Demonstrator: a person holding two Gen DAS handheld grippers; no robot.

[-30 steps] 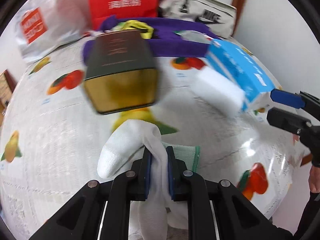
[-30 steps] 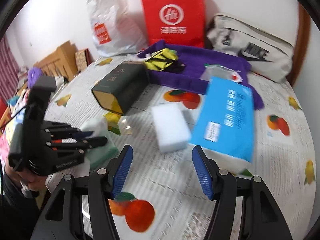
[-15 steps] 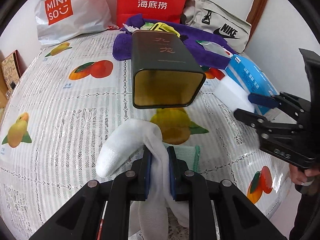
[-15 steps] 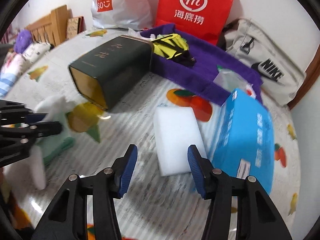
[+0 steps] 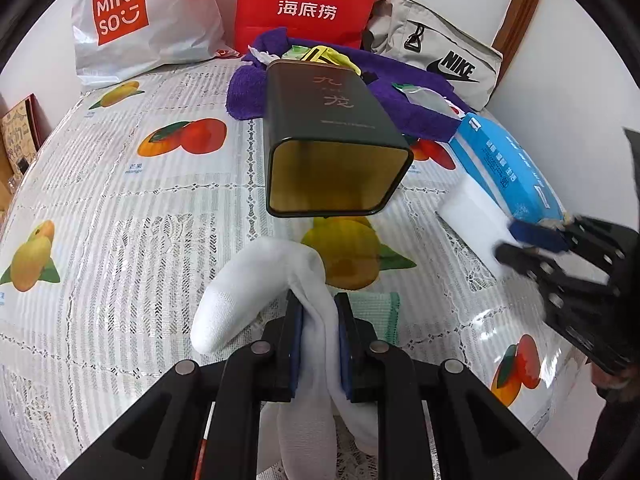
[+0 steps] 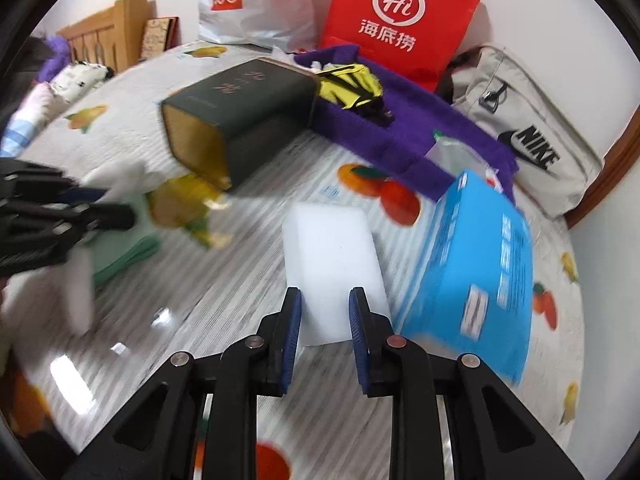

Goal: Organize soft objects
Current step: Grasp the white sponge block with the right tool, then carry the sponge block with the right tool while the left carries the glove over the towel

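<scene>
My left gripper [image 5: 317, 308] is shut on a white sock [image 5: 256, 280] and holds it just above a folded green cloth [image 5: 374, 312] on the table. A dark green tin box [image 5: 328, 136] lies on its side ahead, its open gold mouth facing me. My right gripper [image 6: 325, 300] is partly open, its fingers on either side of the near end of a white sponge block [image 6: 332, 248], not closed on it. The sponge also shows in the left wrist view [image 5: 474, 220], with the right gripper [image 5: 524, 240] at it. The tin [image 6: 240, 116] sits left of the sponge.
A blue tissue pack [image 6: 476, 264] lies right of the sponge. A purple towel [image 6: 404, 128] with yellow fabric [image 6: 352, 84] lies behind. A red bag [image 5: 308, 0], a white Miniso bag [image 5: 136, 20] and a grey Nike bag [image 5: 440, 56] line the wall.
My right gripper has moved forward to the sponge and narrowed around its near end. My left gripper still holds the sock and now faces the tin's mouth more squarely.
</scene>
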